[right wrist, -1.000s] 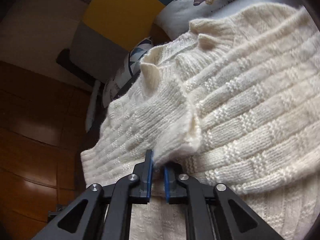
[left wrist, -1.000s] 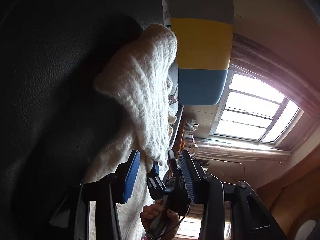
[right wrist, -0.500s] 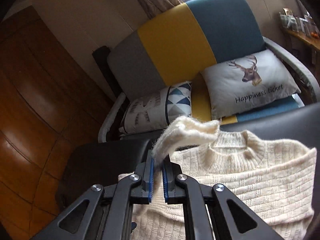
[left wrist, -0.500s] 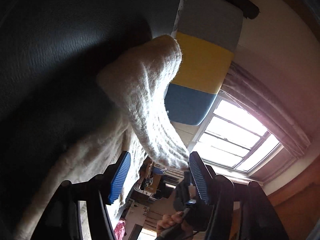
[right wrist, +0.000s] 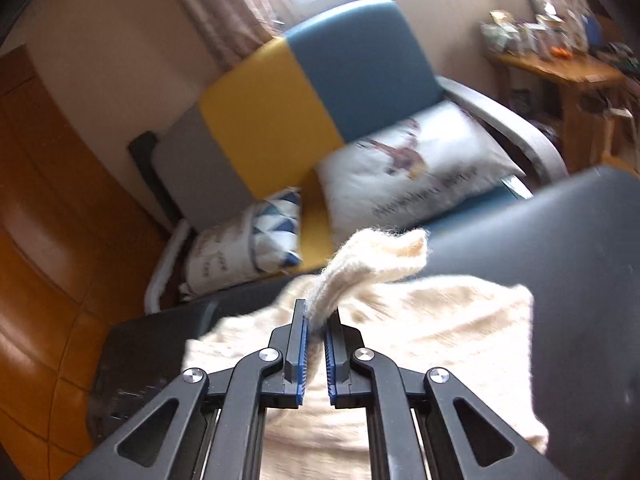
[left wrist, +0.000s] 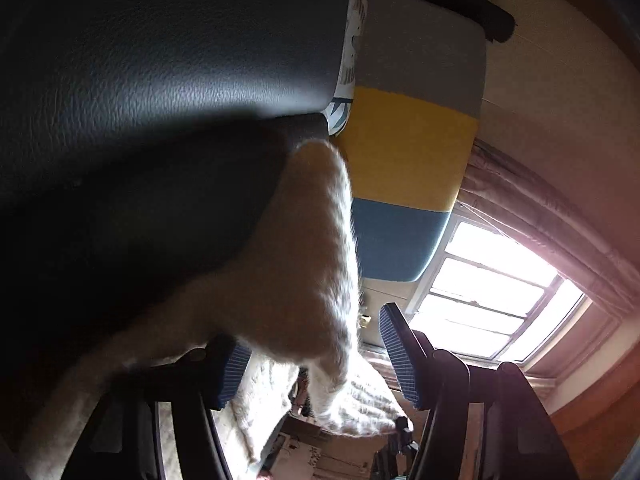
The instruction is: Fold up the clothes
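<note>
The left gripper (left wrist: 316, 360) is standing with its blue pads wide apart. Its jaws have just been opening, and a cream knitted sleeve (left wrist: 312, 264) of the sweater is hanging between them without either pad pressing on it. To the left of this gripper and above it, a black leather surface (left wrist: 160, 80) is filling the view, with the sleeve draping off its edge. Ahead and to the right, the grey, yellow and blue chair back (left wrist: 408, 136) is showing, and further right a bright window (left wrist: 492, 296) is glaring behind a curtain.

The right gripper (right wrist: 316, 320) is pinching the end of the sleeve (right wrist: 376, 260) between its nearly closed pads, and the cuff is sticking up and forward from the fingertips, clear of the rest of the garment. Just below and beyond the fingers, the body of the cream sweater (right wrist: 420, 340) is lying spread on the black leather surface (right wrist: 580, 248). To the left of this gripper, a wooden floor (right wrist: 48, 240) is showing. Ahead, the armchair (right wrist: 304, 108) is holding a triangle-patterned cushion (right wrist: 256, 240) and a white printed cushion (right wrist: 416, 176). Far to the right, a cluttered wooden table (right wrist: 560, 68) is standing.
</note>
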